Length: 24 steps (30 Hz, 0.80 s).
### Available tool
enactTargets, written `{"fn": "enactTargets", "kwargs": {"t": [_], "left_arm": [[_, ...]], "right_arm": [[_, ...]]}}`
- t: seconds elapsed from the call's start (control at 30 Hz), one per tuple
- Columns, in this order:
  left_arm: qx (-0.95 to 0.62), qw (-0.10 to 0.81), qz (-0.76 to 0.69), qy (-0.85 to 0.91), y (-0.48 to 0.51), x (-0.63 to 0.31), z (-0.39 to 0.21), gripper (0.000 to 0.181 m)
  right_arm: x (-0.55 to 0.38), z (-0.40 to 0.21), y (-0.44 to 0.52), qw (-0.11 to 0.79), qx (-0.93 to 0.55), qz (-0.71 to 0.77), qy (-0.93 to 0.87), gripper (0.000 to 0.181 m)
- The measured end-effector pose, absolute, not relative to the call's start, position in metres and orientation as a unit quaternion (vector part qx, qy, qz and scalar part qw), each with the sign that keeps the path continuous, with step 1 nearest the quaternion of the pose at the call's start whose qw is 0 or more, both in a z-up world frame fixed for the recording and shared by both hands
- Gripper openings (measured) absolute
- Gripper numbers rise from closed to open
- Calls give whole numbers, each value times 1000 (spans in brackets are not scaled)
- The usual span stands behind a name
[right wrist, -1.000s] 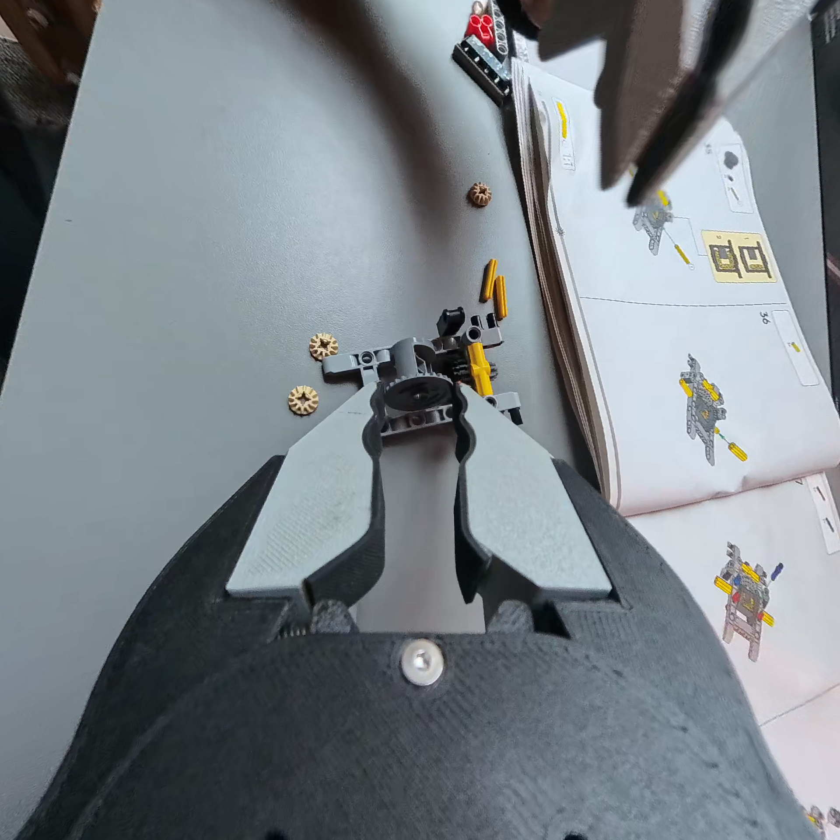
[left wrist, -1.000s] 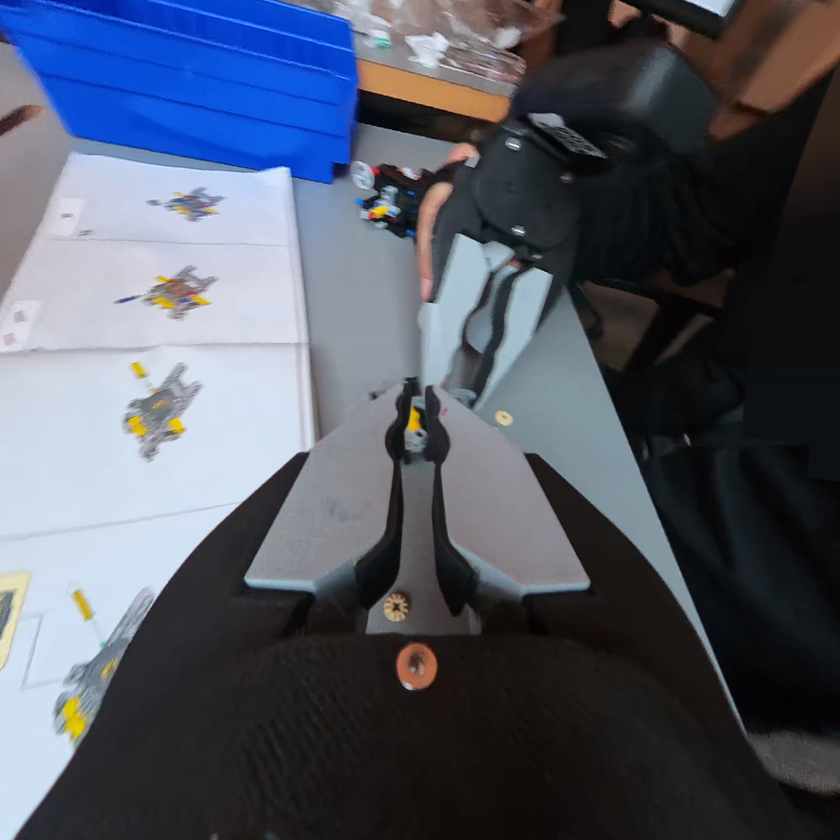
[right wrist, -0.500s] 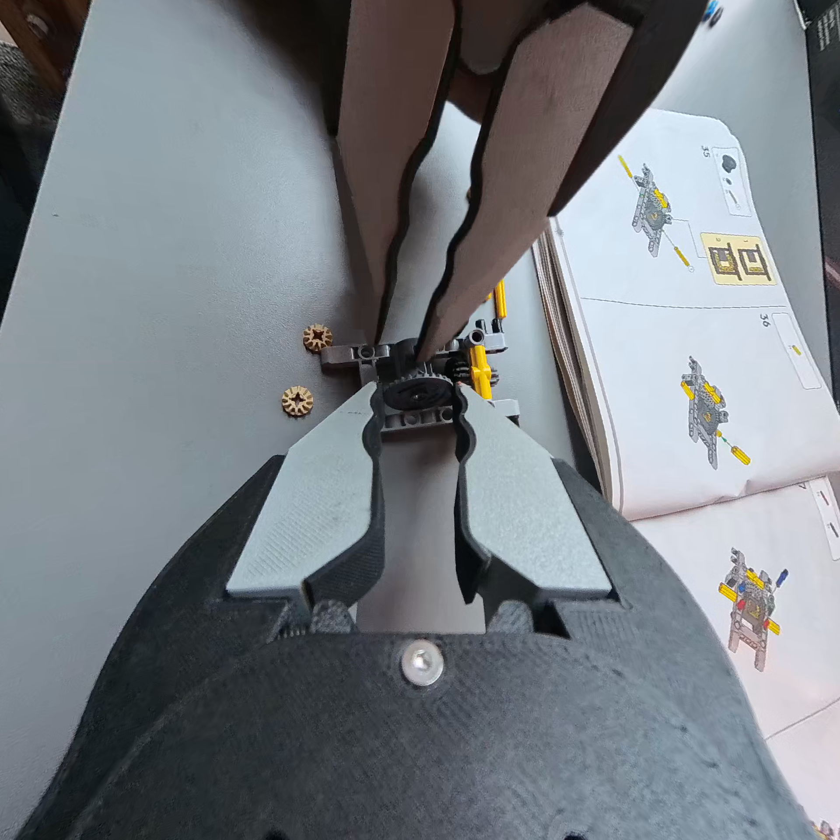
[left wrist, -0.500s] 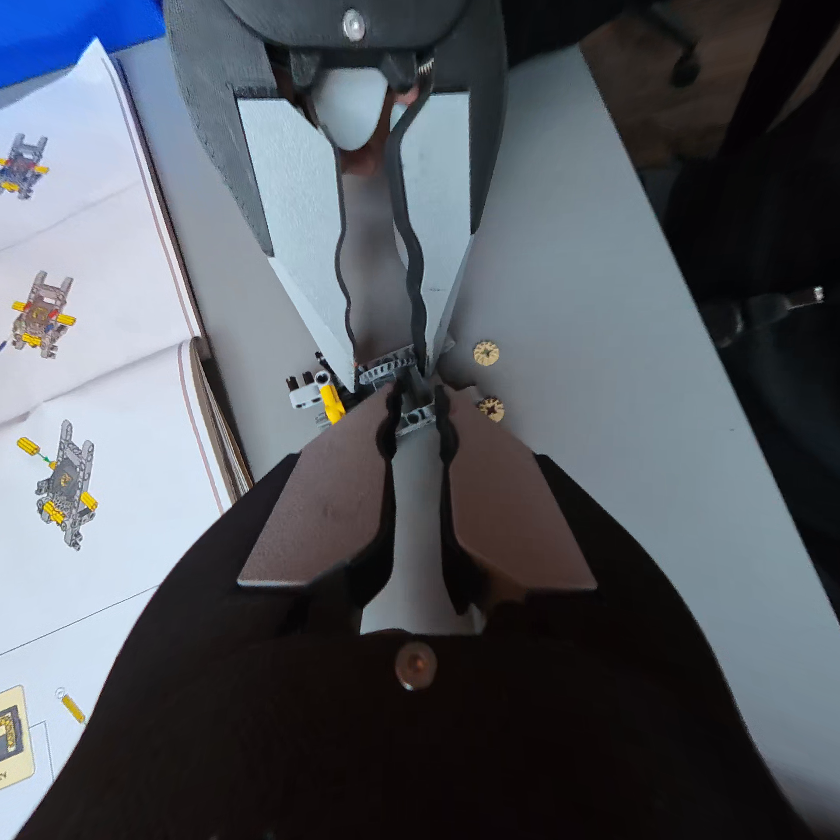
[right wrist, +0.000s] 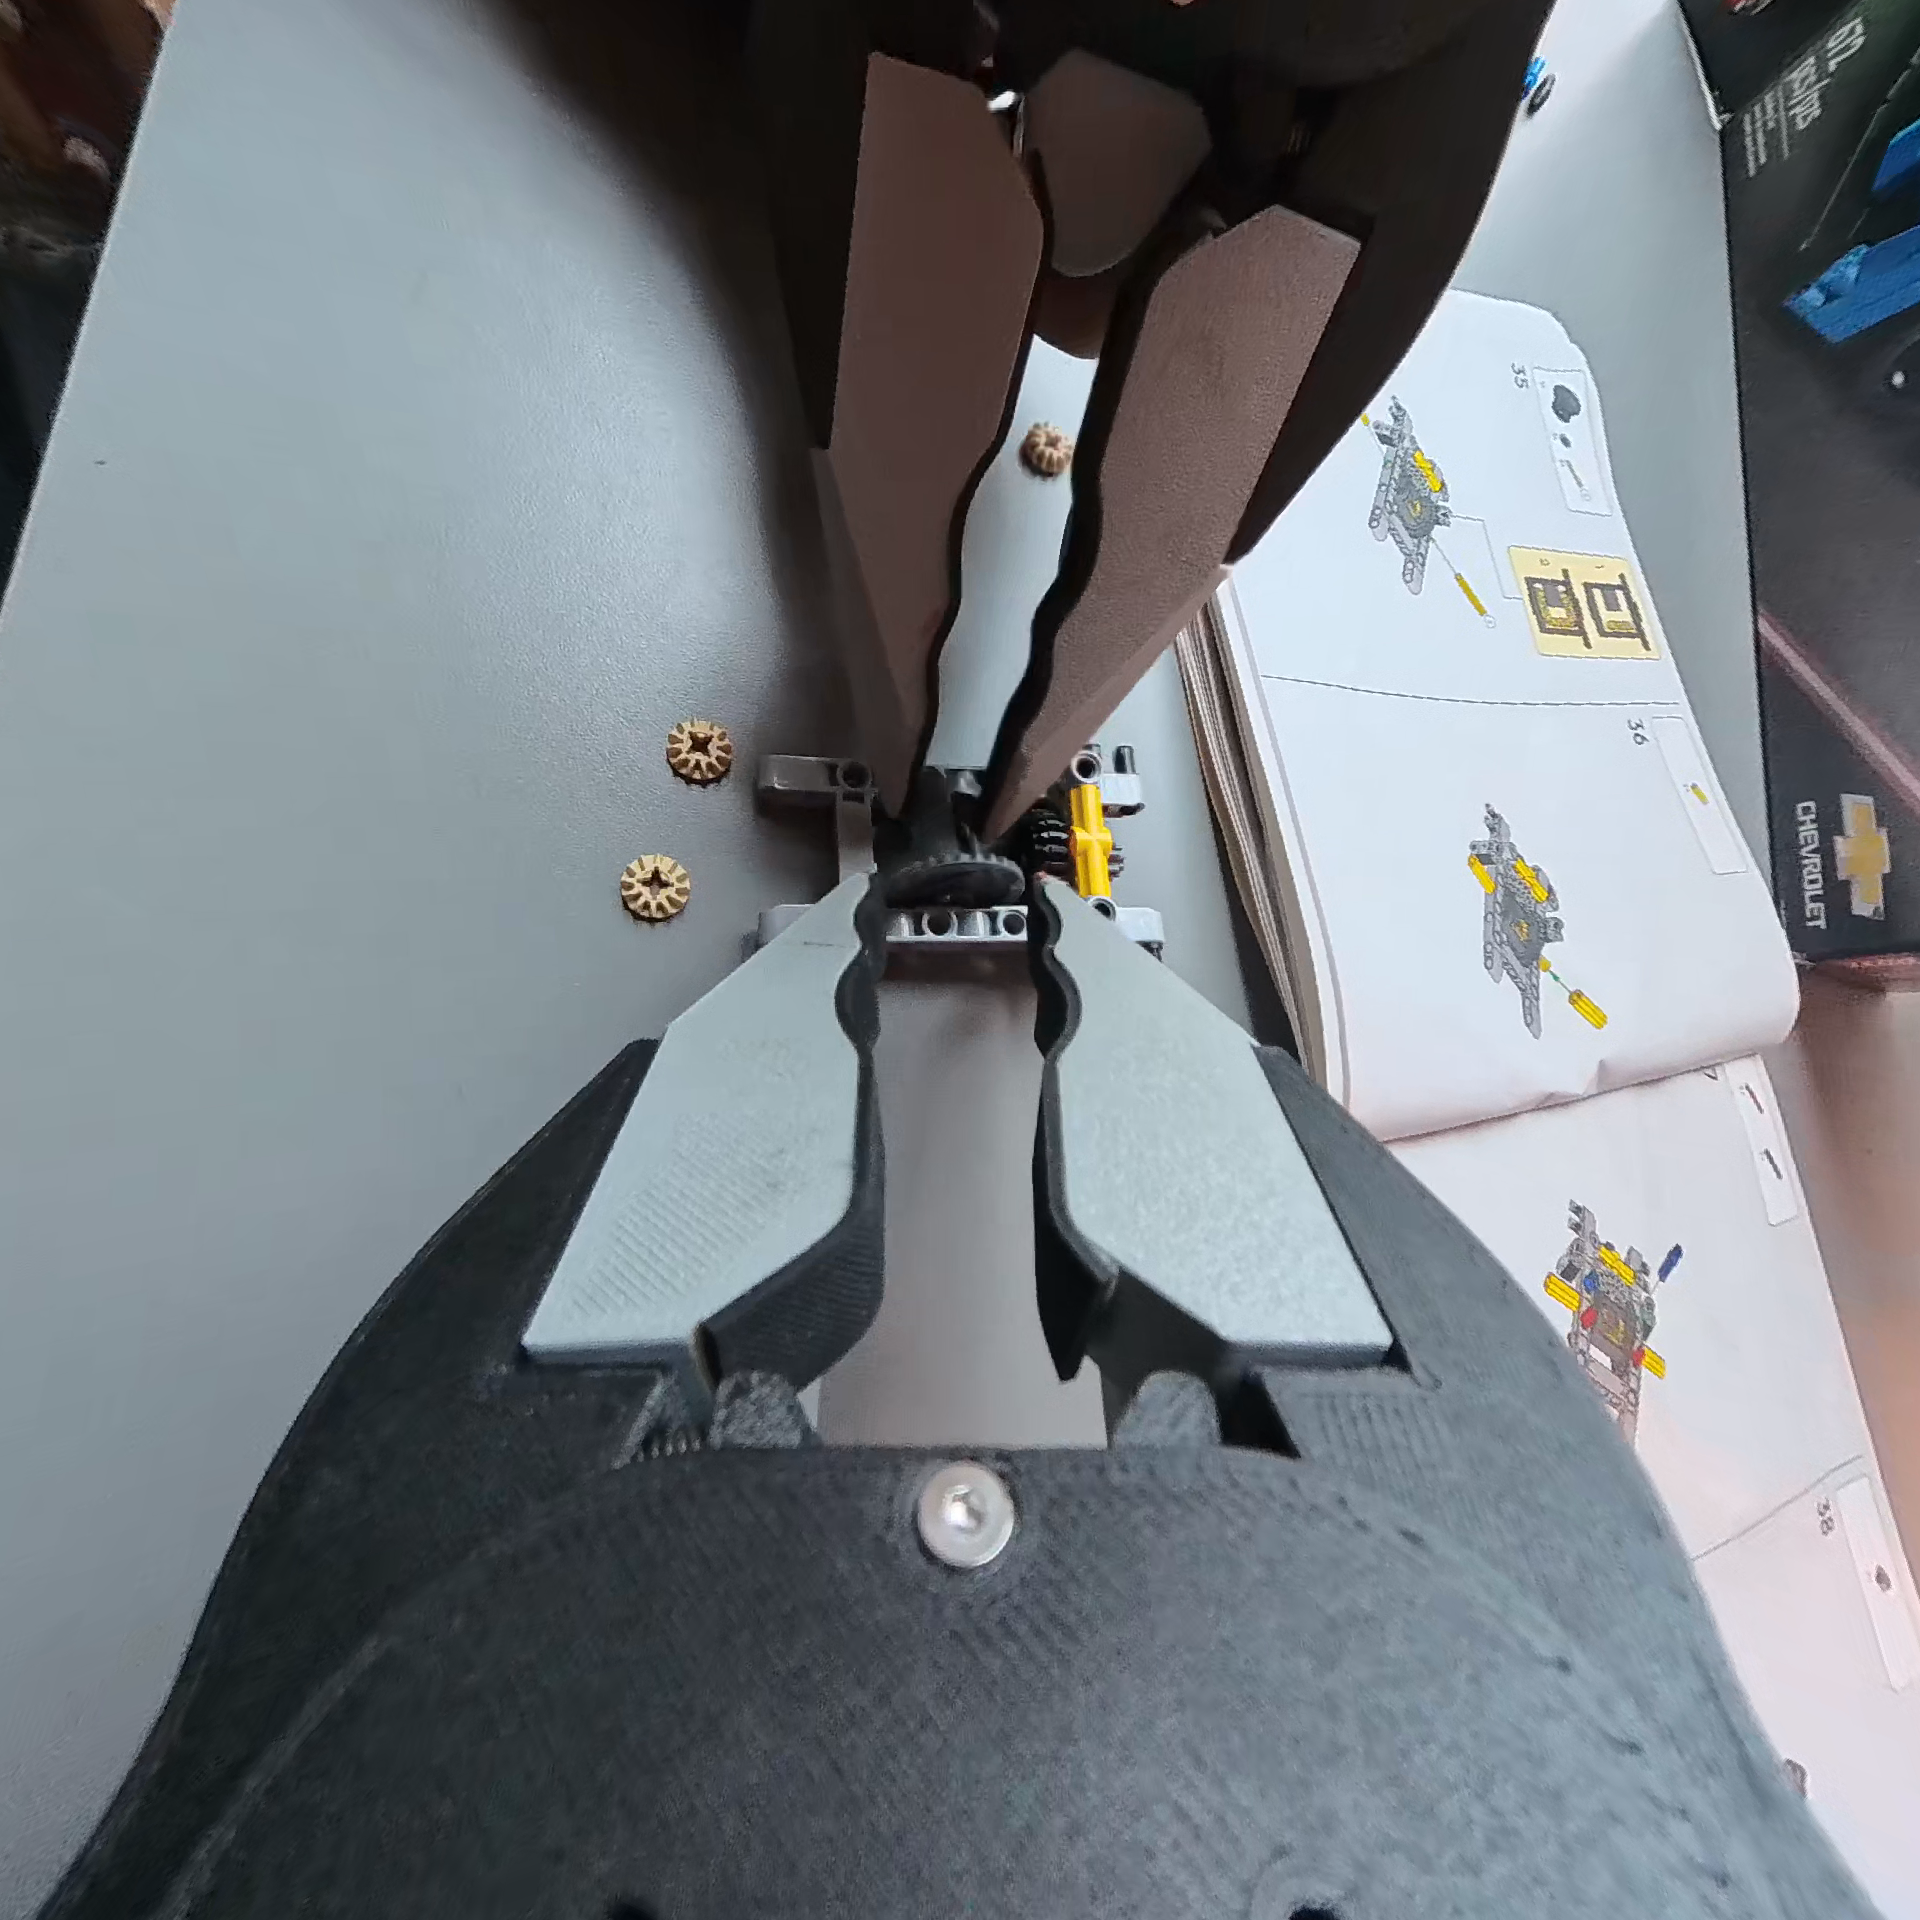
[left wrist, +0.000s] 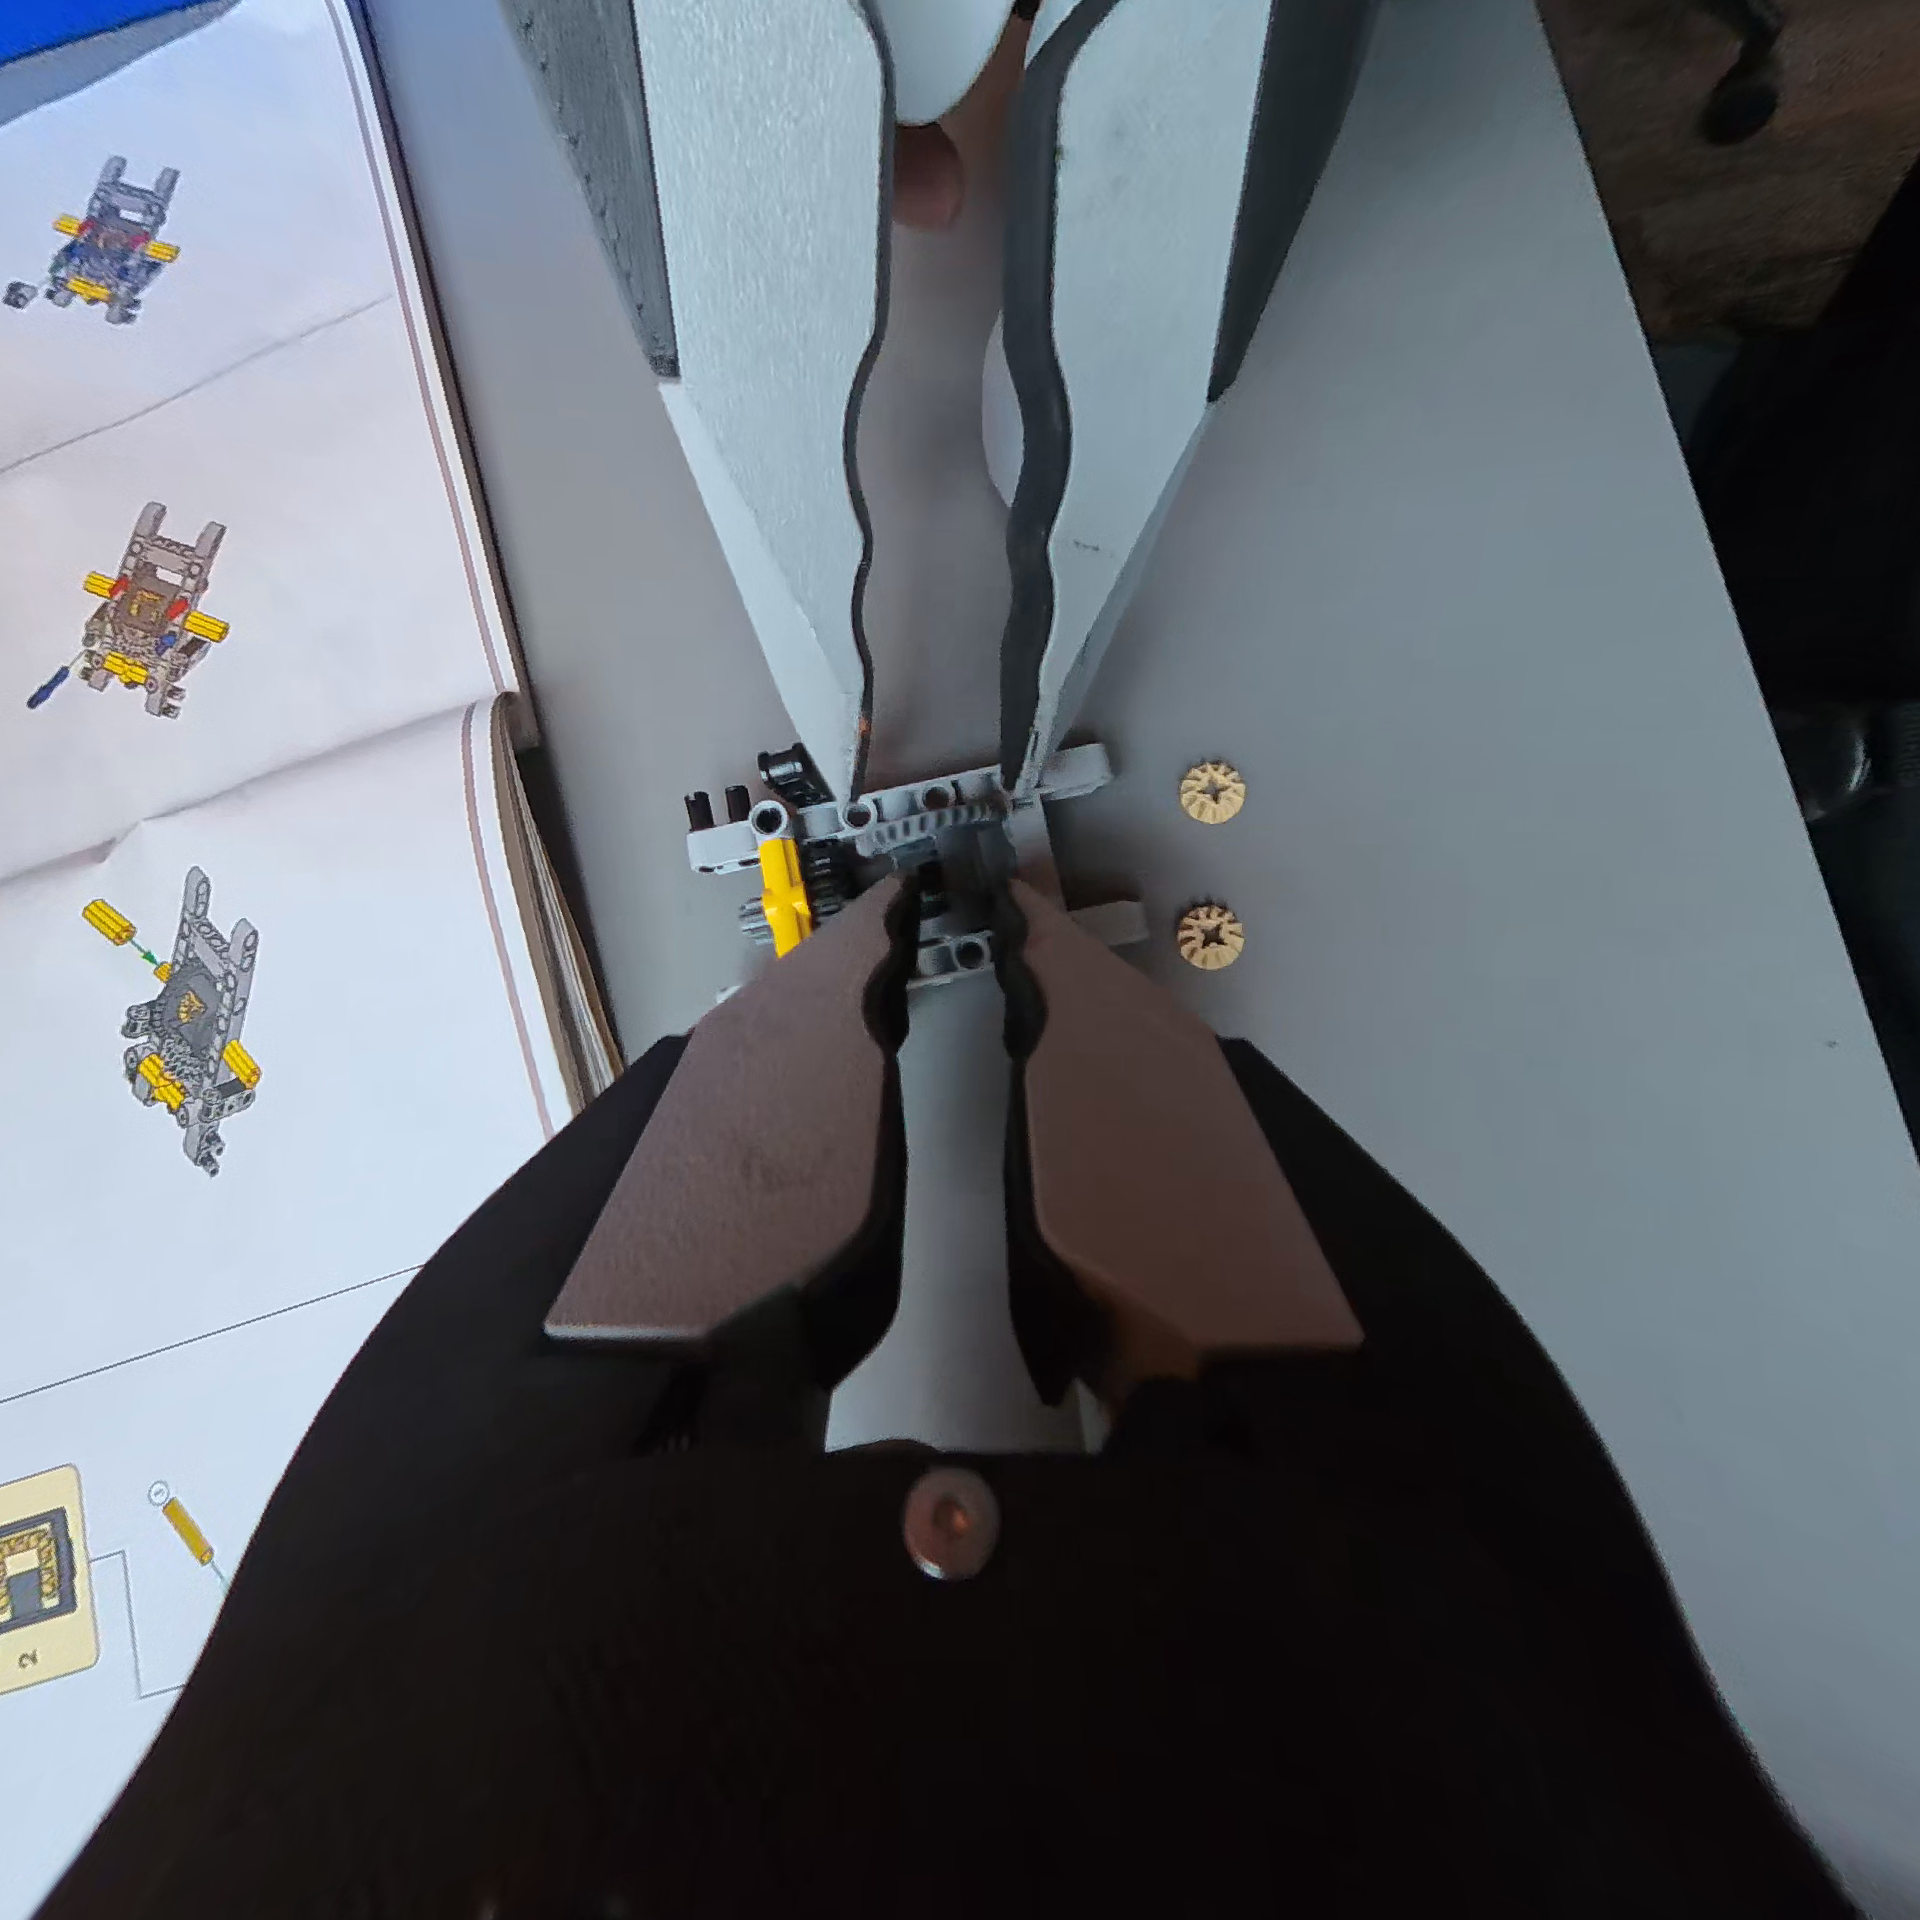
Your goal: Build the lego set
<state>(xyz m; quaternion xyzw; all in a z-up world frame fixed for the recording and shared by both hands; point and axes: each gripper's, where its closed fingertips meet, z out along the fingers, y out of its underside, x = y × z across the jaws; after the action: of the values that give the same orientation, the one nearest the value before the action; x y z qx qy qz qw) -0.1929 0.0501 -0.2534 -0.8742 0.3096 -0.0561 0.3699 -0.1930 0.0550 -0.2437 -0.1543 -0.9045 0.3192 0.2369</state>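
A grey lego assembly (left wrist: pixel 914 821) with a dark gear and a yellow piece (left wrist: pixel 781 894) lies on the grey table beside the open instruction booklet (left wrist: pixel 312 831). My right gripper (right wrist: pixel 953 909) is shut on the assembly's light grey beam (right wrist: pixel 951 923) and pins it on the table. My left gripper (left wrist: pixel 956 899) comes in from the opposite side. It is shut on a dark grey part (right wrist: pixel 935 821) in the middle of the assembly (right wrist: pixel 1081 831). The two grippers meet tip to tip. What the left pads hold beyond that part is hidden.
Two tan gears (left wrist: pixel 1210 795) (left wrist: pixel 1210 935) lie just beside the assembly, and a third (right wrist: pixel 1046 449) lies farther off. The booklet (right wrist: pixel 1507 831) flanks the assembly. A dark lego box (right wrist: pixel 1839 520) stands past it. The table edge (left wrist: pixel 1662 416) runs close by. The tips of both grippers are at nearly the same place.
My left gripper has swung from above the table down onto the assembly, facing the right gripper, and now touches its middle. The right gripper kept hold of the assembly.
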Motion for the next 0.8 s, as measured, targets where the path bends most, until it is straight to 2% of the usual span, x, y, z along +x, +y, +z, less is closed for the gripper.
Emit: {"fn": "enactTargets", "kwargs": {"t": [0.3, 0.43, 0.53, 0.63, 0.8], "left_arm": [[-865, 413, -67, 278, 46, -212, -229, 17], [-870, 411, -76, 260, 46, -217, -229, 23], [-878, 394, -81, 258, 46, -217, -237, 28], [-885, 379, -80, 258, 46, -217, -245, 27], [-892, 369, -79, 248, 47, -218, -251, 20]], "right_arm": [[-192, -241, 52, 237, -176, 360, -885, 25], [-201, -235, 51, 290, -165, 355, -873, 22], [-200, -240, 46, 294, -146, 329, -886, 22], [-203, -247, 45, 307, -130, 294, -896, 21], [-207, -253, 45, 334, -114, 252, -901, 11]]}}
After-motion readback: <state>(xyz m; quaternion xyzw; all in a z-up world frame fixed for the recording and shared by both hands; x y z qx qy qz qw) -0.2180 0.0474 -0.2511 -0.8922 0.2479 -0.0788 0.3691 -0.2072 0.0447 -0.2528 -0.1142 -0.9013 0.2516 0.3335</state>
